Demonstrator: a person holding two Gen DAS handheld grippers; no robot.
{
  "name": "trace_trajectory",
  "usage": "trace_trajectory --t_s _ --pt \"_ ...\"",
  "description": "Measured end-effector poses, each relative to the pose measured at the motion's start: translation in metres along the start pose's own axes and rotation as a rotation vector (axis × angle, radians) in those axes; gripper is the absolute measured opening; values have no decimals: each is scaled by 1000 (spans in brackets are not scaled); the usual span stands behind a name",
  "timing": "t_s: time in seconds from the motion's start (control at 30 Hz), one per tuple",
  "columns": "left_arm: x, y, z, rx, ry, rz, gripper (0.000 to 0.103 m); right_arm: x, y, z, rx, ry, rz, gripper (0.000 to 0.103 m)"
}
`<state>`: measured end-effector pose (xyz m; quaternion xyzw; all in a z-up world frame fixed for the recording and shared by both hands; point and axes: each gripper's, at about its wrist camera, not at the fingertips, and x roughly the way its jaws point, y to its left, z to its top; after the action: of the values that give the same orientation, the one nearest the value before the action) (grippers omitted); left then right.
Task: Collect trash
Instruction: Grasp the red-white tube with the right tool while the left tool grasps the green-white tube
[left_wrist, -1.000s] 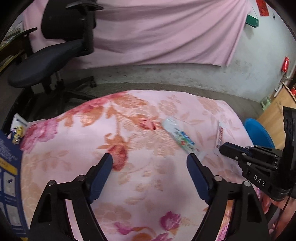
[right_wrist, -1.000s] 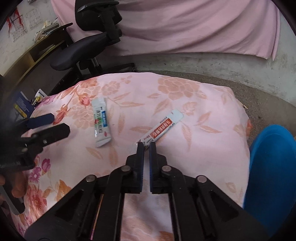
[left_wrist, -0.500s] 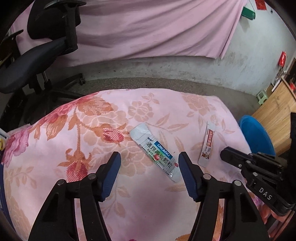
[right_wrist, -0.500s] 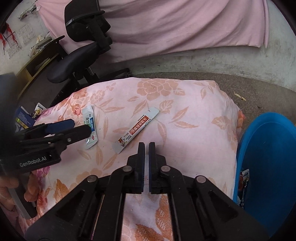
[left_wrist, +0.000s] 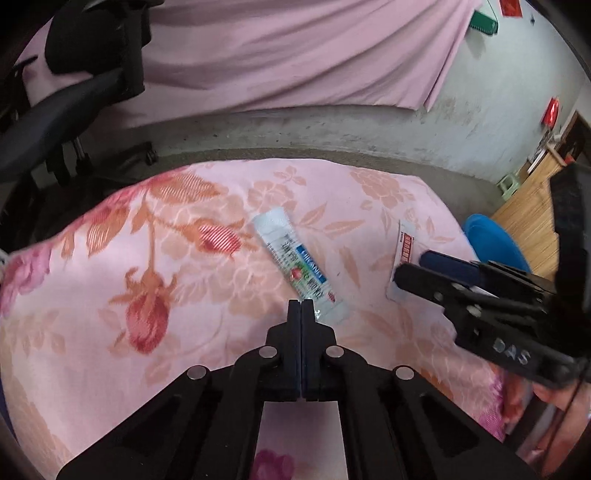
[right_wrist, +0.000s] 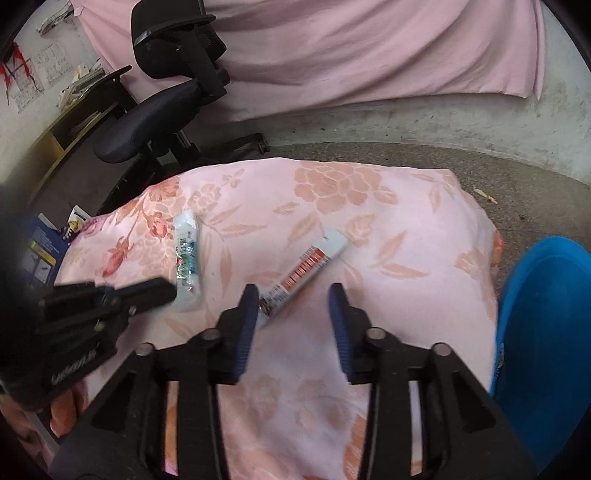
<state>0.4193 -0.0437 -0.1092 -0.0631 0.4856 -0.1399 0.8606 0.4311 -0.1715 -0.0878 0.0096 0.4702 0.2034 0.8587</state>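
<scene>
Both packets, blue (left_wrist: 300, 266) and red (right_wrist: 303, 270), lie on the desk (right_wrist: 406, 236) beside the bin (right_wrist: 543, 332), so nothing looks collected. Left tongs (left_wrist: 301, 308) clenched empty, right tongs (right_wrist: 293, 295) spread at the red one.

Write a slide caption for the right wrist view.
Open right hand-held gripper approaching red-striped sachet on floral cloth.
</scene>
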Motion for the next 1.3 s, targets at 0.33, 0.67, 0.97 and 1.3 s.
trace_trajectory --t_s 0.33,0.67,0.97,1.3 --pt "-9 11 9 -78 -7 -52 0 11 17 2 -113 20 -136 56" --pt "2 -2 28 -68 -14 -80 37 -13 1 -12 -97 -19 -76 31" --pt "17 -30 26 44 3 107 25 -24 13 -14 -140 -89 -119 31" --pt "11 -15 16 -33 -23 11 1 -47 12 -18 -107 -208 -154 31"
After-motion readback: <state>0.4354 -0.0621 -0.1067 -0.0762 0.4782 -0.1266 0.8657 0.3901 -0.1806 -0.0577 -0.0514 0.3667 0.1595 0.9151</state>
